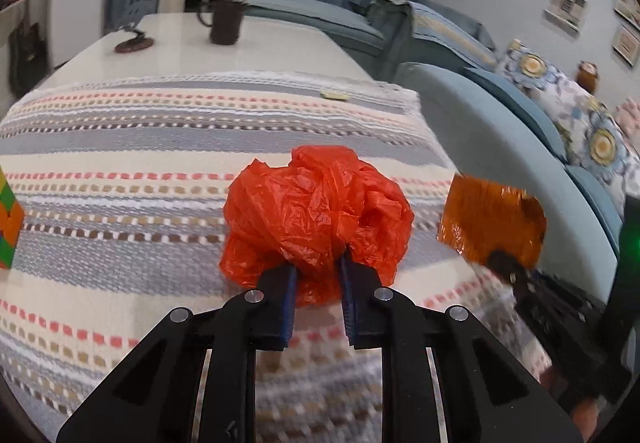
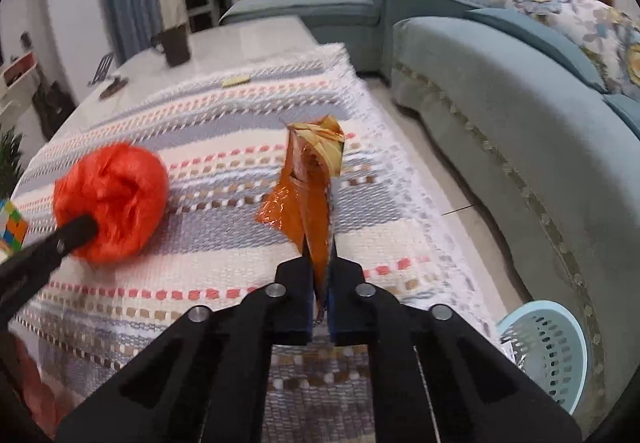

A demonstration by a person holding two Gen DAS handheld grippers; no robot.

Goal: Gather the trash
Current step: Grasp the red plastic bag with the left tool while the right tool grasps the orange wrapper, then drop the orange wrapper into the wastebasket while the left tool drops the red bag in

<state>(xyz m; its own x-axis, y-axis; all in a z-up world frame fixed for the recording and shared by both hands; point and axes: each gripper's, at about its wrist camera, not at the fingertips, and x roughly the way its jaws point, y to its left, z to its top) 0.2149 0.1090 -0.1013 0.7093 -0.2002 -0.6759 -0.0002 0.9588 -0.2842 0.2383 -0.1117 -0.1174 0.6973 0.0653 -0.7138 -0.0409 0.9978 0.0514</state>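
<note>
A crumpled red plastic bag (image 1: 316, 215) sits over the striped tablecloth (image 1: 120, 147), and my left gripper (image 1: 318, 267) is shut on its lower part. In the right wrist view the same red plastic bag (image 2: 112, 199) shows at the left with the left gripper's finger (image 2: 76, 231) in it. My right gripper (image 2: 319, 263) is shut on an orange snack wrapper (image 2: 312, 195) that stands up from its pads. From the left wrist view that orange wrapper (image 1: 492, 223) appears at the right, blurred, held by the right gripper (image 1: 506, 263).
A light blue perforated waste basket (image 2: 552, 351) stands on the floor by the teal sofa (image 2: 500, 115). A dark mug (image 1: 226, 21) and a small yellow scrap (image 1: 335, 95) lie farther back on the table. A coloured puzzle cube (image 1: 8, 219) sits at the left edge.
</note>
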